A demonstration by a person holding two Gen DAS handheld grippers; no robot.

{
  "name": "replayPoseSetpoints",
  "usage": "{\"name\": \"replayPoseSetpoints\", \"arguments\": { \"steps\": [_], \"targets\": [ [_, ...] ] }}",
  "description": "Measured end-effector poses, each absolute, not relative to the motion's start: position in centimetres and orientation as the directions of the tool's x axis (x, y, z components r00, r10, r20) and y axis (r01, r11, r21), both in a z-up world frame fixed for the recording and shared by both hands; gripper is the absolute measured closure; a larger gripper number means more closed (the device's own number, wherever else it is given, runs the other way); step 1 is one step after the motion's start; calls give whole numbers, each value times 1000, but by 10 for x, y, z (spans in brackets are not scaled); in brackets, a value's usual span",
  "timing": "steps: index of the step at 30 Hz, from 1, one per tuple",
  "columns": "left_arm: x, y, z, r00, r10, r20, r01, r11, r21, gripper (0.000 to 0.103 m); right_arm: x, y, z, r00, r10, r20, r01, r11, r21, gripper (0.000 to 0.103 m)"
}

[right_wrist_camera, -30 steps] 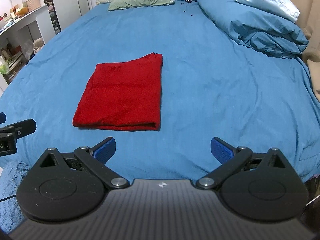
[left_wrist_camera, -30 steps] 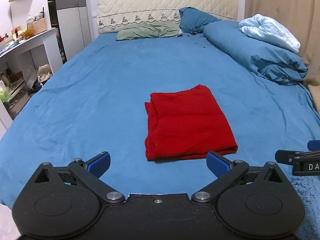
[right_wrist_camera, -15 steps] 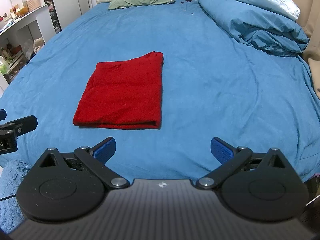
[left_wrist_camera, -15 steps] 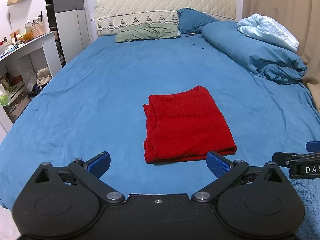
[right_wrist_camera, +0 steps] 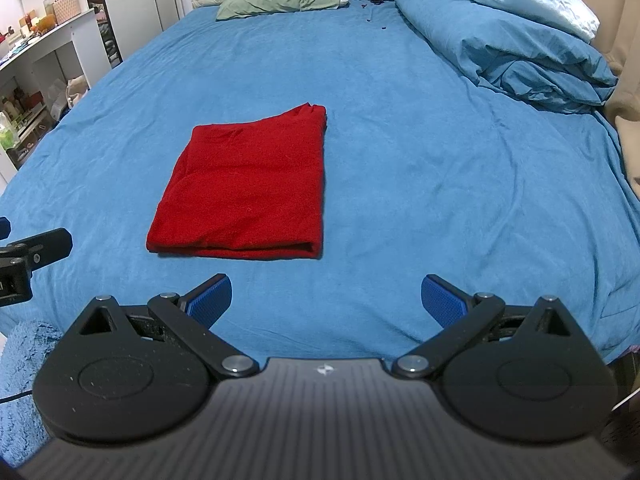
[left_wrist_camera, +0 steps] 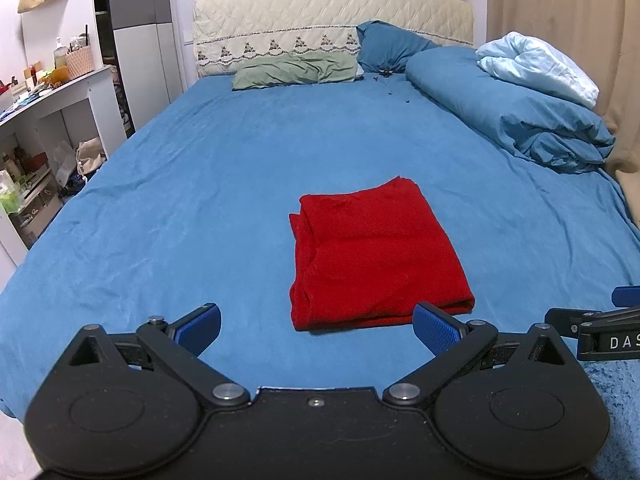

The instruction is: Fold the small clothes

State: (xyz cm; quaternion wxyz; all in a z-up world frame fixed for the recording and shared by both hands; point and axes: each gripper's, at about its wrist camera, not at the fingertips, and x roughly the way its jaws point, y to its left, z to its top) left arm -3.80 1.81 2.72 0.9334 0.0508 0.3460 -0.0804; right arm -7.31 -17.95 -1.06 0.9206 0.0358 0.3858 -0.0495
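- The folded red knit garment (left_wrist_camera: 376, 256) lies flat as a neat rectangle on the blue bedsheet (left_wrist_camera: 192, 208), near the bed's foot edge, exactly where it lay a second ago.
- Left tongs (left_wrist_camera: 316, 326) are spread wide and hold nothing, hovering just short of the garment's near edge.
- Right tongs (right_wrist_camera: 326, 298) are likewise wide apart and empty, pulled back slightly.
- Nothing grips the cloth; this piece looks finished.

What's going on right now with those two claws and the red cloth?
Left gripper open, empty. Right gripper open, empty. Red garment folded flat on bed, untouched. Nothing in the way.
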Motion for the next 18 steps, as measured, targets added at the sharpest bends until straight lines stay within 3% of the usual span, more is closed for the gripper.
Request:
{"name": "replayPoseSetpoints", "arguments": {
  "steps": [18],
  "targets": [
    [-40,16,29,765,-96,-637,165,985,51,0,-75,-169,-7,702,-70,-709,127,992,27,0]
  ]
}}
